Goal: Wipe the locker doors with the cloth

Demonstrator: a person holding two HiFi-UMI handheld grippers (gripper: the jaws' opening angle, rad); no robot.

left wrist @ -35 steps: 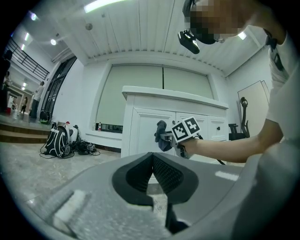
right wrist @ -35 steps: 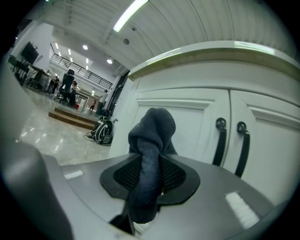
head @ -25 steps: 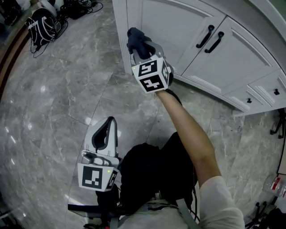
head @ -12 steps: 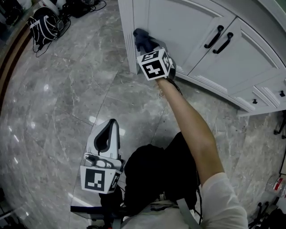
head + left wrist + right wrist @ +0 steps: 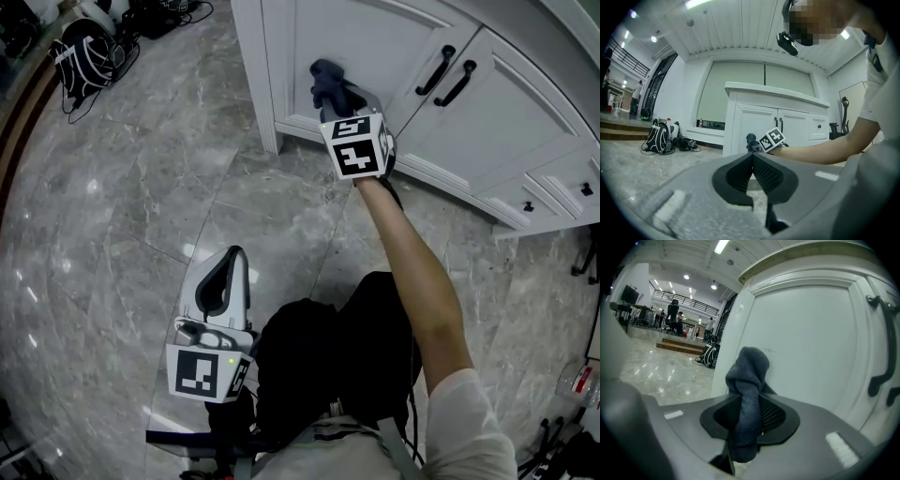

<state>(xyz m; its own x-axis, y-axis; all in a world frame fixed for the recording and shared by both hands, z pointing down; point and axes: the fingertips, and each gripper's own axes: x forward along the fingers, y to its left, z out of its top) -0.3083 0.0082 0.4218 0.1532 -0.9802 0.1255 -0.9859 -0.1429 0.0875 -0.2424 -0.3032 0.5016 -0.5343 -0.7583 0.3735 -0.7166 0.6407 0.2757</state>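
A dark blue-grey cloth point(image 5: 327, 82) point(image 5: 747, 399) is bunched between the jaws of my right gripper point(image 5: 336, 97) point(image 5: 749, 414), which is shut on it. The cloth's tip rests against the left white locker door point(image 5: 361, 47) point(image 5: 811, 348), low on its panel. In the left gripper view the cloth point(image 5: 750, 142) and the right gripper's marker cube show far ahead. My left gripper point(image 5: 223, 286) point(image 5: 752, 161) hangs low over the floor near the person's body, jaws shut with nothing between them.
Black handles point(image 5: 448, 70) sit where the two doors meet. Small drawers point(image 5: 562, 187) lie to the right. A backpack and cables point(image 5: 89, 47) lie on the grey marble floor point(image 5: 141, 187) at the far left. A chair base point(image 5: 586, 258) stands at the right edge.
My right gripper has slid the cloth to the right, from the locker's left corner post onto the door panel. The left gripper has stayed in place.
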